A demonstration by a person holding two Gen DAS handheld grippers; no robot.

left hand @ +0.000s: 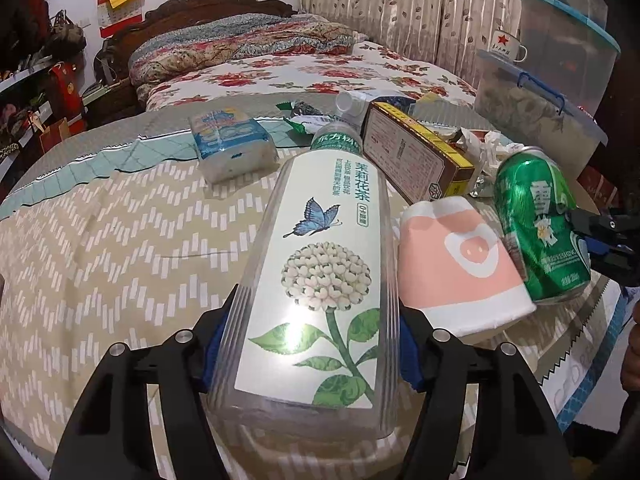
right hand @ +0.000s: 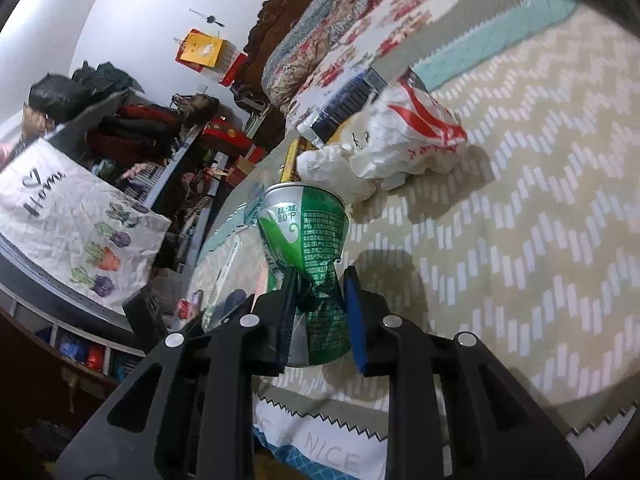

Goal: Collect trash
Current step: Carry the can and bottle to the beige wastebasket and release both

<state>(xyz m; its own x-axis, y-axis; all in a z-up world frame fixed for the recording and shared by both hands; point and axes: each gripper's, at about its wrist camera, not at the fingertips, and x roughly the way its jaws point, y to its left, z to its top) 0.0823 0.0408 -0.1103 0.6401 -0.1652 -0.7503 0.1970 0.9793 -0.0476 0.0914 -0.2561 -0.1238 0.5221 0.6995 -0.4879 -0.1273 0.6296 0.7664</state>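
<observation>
Left wrist view shows your left gripper (left hand: pixel 308 344) clamped across the lower body of the clear tea bottle (left hand: pixel 320 264), whose long axis runs from the base by the camera toward the green-collared neck at 12 o'clock, lying low over the patterned tablecloth (left hand: pixel 100 248). At 3 o'clock your right gripper (left hand: pixel 588 236) pinches the green can (left hand: pixel 540 228), which leans with its top toward 11 o'clock. From the right wrist, the right gripper's pads have crumpled the can's waist, its silver top pointing away toward 12 o'clock. Judging by that dent, squeeze no harder; lift both pieces straight and level, clear of the pink tissue roll (left hand: pixel 460 264), and keep the bottle's grip near its middle so it won't swing.
</observation>
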